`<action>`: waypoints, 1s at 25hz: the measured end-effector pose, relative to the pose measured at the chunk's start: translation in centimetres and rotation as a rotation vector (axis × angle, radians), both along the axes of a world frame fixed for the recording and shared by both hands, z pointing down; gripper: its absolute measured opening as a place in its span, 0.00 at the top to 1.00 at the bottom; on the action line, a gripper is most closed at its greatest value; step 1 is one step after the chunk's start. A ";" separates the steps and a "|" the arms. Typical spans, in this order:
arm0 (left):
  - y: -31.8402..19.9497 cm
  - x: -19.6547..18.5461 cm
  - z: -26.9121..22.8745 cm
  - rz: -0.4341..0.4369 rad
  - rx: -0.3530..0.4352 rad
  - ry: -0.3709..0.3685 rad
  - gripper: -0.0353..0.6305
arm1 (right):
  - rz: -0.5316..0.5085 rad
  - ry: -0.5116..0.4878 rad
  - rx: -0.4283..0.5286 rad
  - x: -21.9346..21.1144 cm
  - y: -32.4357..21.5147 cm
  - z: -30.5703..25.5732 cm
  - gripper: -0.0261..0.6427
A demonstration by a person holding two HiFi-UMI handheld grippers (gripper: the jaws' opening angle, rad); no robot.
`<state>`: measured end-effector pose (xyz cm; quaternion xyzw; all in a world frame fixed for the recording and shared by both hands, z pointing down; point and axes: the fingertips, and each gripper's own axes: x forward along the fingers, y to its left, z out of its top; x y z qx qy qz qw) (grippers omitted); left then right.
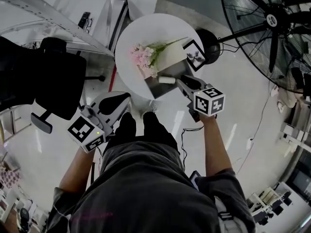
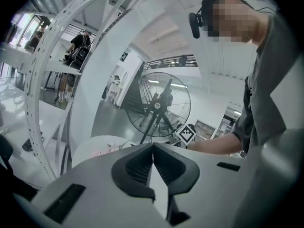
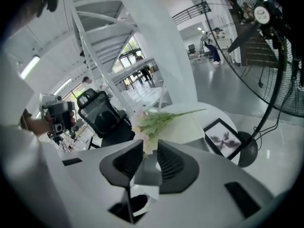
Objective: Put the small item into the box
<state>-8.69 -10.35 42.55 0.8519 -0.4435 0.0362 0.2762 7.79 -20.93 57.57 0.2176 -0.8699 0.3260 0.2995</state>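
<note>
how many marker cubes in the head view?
2. One cube sits on the left gripper, lower left, off the table. The other cube sits on the right gripper, by the box. None looks hidden.

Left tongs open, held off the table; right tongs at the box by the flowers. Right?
No: the left tongs are shut, jaws together, per the left gripper view. Rest holds: off the table, right tongs at the box by the flowers.
</note>
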 end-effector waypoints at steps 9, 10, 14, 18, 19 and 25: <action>0.8 -0.4 -4.7 0.068 0.110 -0.002 0.92 | 0.120 -0.205 0.100 -2.1 3.0 -10.0 0.88; 0.9 -0.5 -5.2 0.073 0.120 -0.001 0.92 | 0.130 -0.223 0.111 -2.3 3.3 -10.9 0.88; 1.1 -0.8 -6.9 0.096 0.163 -0.002 0.92 | 0.169 -0.296 0.150 -3.1 4.1 -14.4 0.90; 1.3 -0.8 -8.6 0.119 0.199 0.001 0.92 | 0.176 -0.347 0.189 -4.0 5.3 -17.3 0.91; 1.3 -0.8 -8.9 0.125 0.206 0.000 0.92 | 0.178 -0.358 0.199 -4.3 5.6 -17.9 0.92; 1.3 -0.7 -10.1 0.153 0.233 -0.004 0.92 | 0.176 -0.407 0.240 -5.5 7.1 -20.4 0.92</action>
